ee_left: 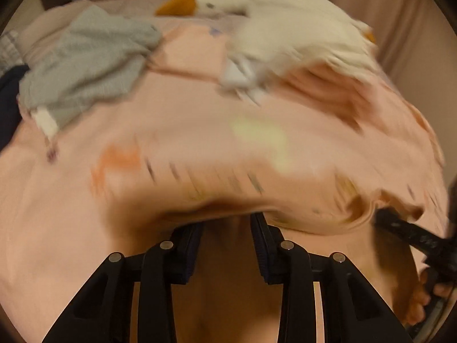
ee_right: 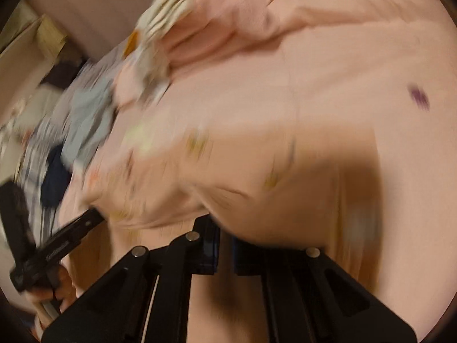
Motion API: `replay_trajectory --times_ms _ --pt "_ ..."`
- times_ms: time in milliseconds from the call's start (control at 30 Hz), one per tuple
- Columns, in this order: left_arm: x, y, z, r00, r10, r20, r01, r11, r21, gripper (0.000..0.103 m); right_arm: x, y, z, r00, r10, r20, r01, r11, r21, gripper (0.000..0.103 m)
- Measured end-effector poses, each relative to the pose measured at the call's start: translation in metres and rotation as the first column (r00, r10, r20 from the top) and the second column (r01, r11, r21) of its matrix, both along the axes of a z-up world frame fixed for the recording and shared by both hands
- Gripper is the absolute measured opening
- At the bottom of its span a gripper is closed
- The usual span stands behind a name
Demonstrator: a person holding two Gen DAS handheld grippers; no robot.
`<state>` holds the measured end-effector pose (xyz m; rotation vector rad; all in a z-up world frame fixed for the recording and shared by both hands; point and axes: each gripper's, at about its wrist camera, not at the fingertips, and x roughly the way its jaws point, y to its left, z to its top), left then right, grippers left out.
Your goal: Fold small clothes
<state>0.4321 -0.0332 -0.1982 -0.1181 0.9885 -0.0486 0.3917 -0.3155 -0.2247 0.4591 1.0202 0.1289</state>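
A small pink printed garment (ee_left: 222, 165) is held up over the pink bed, blurred by motion. My left gripper (ee_left: 228, 220) has its fingertips hidden under the garment's lower edge; the jaws stand a little apart and seem to pinch the cloth. My right gripper (ee_right: 225, 228) is nearly shut on the same garment's (ee_right: 228, 171) edge. The right gripper also shows in the left wrist view (ee_left: 382, 214), gripping the garment's right corner. The left gripper shows in the right wrist view (ee_right: 94, 214) at the garment's left corner.
A grey garment (ee_left: 85, 65) lies at the back left on the pink bedsheet (ee_left: 42, 228). A white plush goose (ee_left: 285, 28) with an orange beak lies at the back. Dark and striped clothes (ee_right: 48, 171) lie at the bed's side. Curtains hang behind.
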Motion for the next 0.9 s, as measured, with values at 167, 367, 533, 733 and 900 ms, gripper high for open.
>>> replay_trajectory --times_ms 167,367,533,733,900 --pt "-0.026 0.06 0.021 0.997 0.078 -0.022 -0.081 0.981 -0.176 0.038 0.001 -0.069 0.021 0.984 -0.179 0.005 0.176 0.972 0.158 0.019" --pt "-0.154 0.11 0.016 0.992 0.104 -0.067 -0.12 0.944 -0.307 0.062 -0.134 -0.107 0.046 0.966 -0.258 0.016 0.252 0.955 0.155 0.079" --pt "-0.207 0.095 -0.015 0.985 0.034 -0.167 -0.122 0.822 -0.556 0.064 -0.212 -0.087 0.021 0.963 -0.245 -0.113 0.27 0.862 0.43 0.08" --pt "-0.204 0.061 -0.036 0.985 0.091 -0.149 -0.165 0.765 -0.622 0.064 -0.209 -0.021 -0.007 0.965 -0.194 -0.175 0.256 0.833 0.49 0.08" --pt "-0.175 0.054 -0.045 0.983 0.115 -0.145 -0.185 0.659 -0.729 0.071 -0.188 -0.01 -0.013 0.952 -0.257 -0.165 0.305 0.794 0.525 0.08"
